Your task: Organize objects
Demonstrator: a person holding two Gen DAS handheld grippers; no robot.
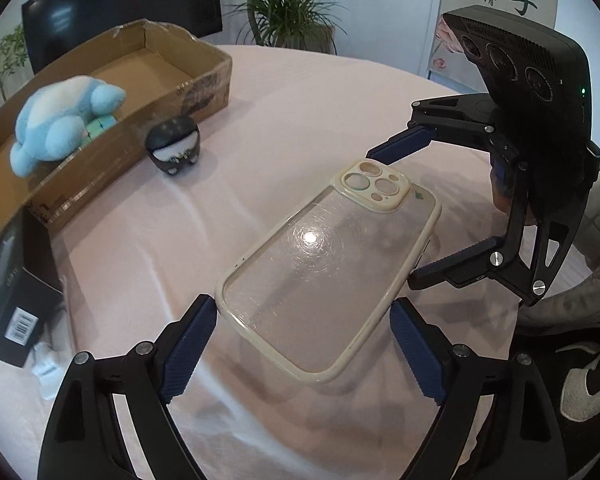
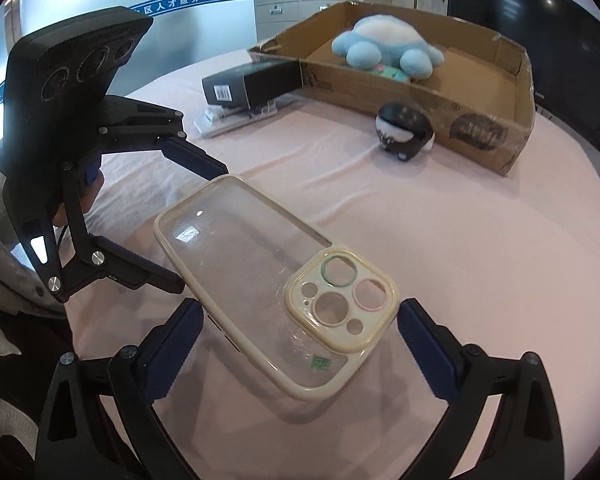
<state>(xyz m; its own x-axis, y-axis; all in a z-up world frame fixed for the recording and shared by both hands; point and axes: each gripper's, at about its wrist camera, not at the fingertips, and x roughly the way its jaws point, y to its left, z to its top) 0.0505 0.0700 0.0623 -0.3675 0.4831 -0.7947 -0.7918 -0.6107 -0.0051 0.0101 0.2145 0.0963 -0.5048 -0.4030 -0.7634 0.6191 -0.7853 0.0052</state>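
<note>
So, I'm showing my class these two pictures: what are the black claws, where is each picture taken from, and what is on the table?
Each claw is a hand-held gripper with two fingers; a person holds one in each hand. Each picture comes from a camera on one gripper, looking along its fingers. The left gripper and the right gripper both straddle a clear phone case from opposite ends, open, not squeezing it. On the pink tablecloth stand a cardboard box holding a blue plush toy, a small dark round toy and a black carton.
</note>
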